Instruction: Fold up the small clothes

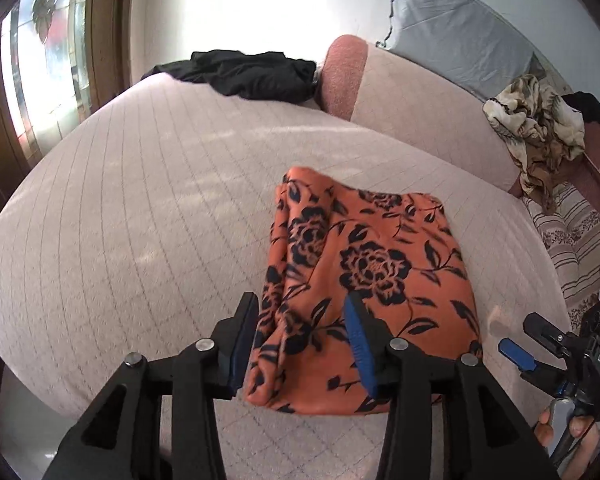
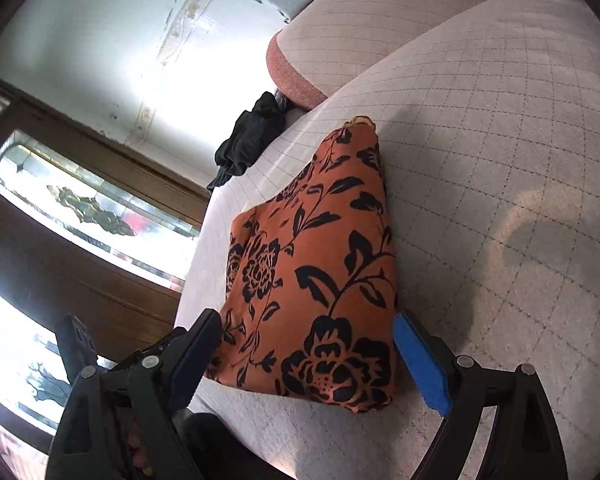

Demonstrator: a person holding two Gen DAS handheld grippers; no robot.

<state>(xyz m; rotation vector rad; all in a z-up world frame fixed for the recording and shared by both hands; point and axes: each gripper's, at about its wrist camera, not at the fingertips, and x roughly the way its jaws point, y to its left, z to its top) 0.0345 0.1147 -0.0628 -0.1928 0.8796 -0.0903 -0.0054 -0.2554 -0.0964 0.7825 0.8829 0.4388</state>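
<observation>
The orange floral garment [image 1: 364,280] lies folded into a rough rectangle on the pale checked bed [image 1: 140,220], filling the lower middle of the left wrist view and running up toward the centre.

In that view the left tongs [image 1: 302,340] sit at the bottom middle, jaws partly apart, straddling the near left edge of the garment. A bunched fold of cloth rises between the blue pads; whether the pads actually press on it cannot be told.

Only this view shows the right tongs from outside [image 1: 516,356], at the lower right edge, off the cloth, with the person's hand [image 1: 560,436] on the handle below. It alone also takes in a crumpled beige patterned cloth [image 1: 536,128] at the upper right, a striped cushion [image 1: 572,240] below that, and a grey pillow [image 1: 460,36] along the top.

The right wrist view shows the same garment [image 2: 320,280] tilted, tapering toward the upper middle. The right tongs [image 2: 308,336] stand wide open at the bottom, one pad either side of the garment's near end, neither visibly pressing on it. Only here does a soft shadow fall on the bed at right.

Both views catch the black garment [image 1: 244,76] at the bed's far edge, and the wood-framed glass door [image 2: 92,208] at left.
</observation>
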